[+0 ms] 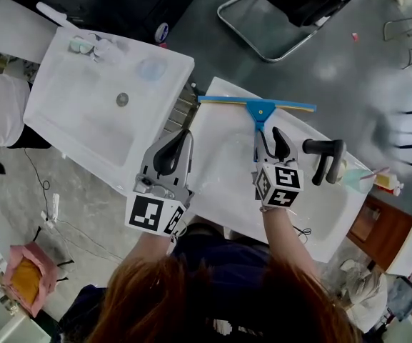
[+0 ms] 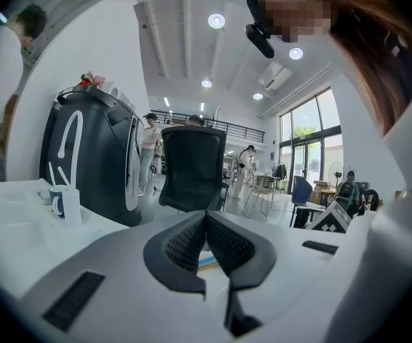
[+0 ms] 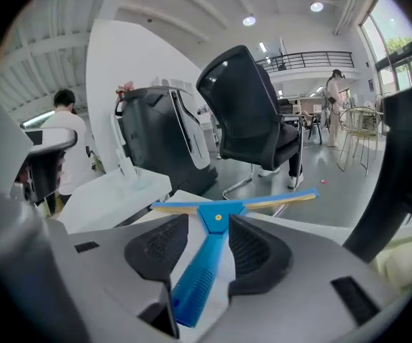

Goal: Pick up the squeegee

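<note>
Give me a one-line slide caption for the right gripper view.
Open right gripper straddling the blue squeegee handle on a white sink.

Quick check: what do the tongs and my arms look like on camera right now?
The left tongs and right tongs have grey bodies with black ribbed pads. Each carries a white cube printed with black square markers at its rear. The top worn is dark blue.
</note>
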Demonstrator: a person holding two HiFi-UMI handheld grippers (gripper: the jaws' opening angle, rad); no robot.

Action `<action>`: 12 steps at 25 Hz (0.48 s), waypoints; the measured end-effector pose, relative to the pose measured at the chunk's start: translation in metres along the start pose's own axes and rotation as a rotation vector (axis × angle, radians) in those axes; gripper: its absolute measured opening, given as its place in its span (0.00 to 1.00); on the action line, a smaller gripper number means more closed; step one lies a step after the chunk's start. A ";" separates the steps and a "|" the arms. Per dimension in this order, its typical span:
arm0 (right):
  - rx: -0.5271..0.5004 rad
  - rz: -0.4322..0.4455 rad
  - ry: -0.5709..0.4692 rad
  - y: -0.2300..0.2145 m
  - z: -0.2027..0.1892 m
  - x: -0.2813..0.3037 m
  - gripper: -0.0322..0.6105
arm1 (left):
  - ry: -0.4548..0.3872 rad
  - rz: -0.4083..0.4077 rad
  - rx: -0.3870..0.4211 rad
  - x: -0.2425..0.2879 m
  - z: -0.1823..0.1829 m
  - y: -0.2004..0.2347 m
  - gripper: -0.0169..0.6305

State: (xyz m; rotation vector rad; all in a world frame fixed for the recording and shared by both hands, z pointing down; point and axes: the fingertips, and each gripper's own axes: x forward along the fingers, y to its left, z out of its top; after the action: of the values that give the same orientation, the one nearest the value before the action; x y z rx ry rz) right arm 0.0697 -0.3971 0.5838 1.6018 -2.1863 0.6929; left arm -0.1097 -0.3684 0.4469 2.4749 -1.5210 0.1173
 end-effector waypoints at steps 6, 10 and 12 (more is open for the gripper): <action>-0.034 -0.006 0.112 0.003 -0.024 0.021 0.51 | 0.009 0.003 -0.001 0.002 -0.003 0.005 0.06; -0.060 -0.011 0.165 0.006 -0.036 0.032 0.64 | 0.013 0.001 0.002 0.004 -0.005 0.005 0.06; -0.066 -0.012 0.184 0.007 -0.038 0.037 0.65 | 0.016 0.001 0.003 0.005 -0.005 0.005 0.06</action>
State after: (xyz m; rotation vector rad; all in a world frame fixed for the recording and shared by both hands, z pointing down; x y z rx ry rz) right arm 0.0511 -0.4031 0.6341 1.4562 -2.0448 0.7257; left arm -0.1120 -0.3738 0.4535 2.4693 -1.5169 0.1394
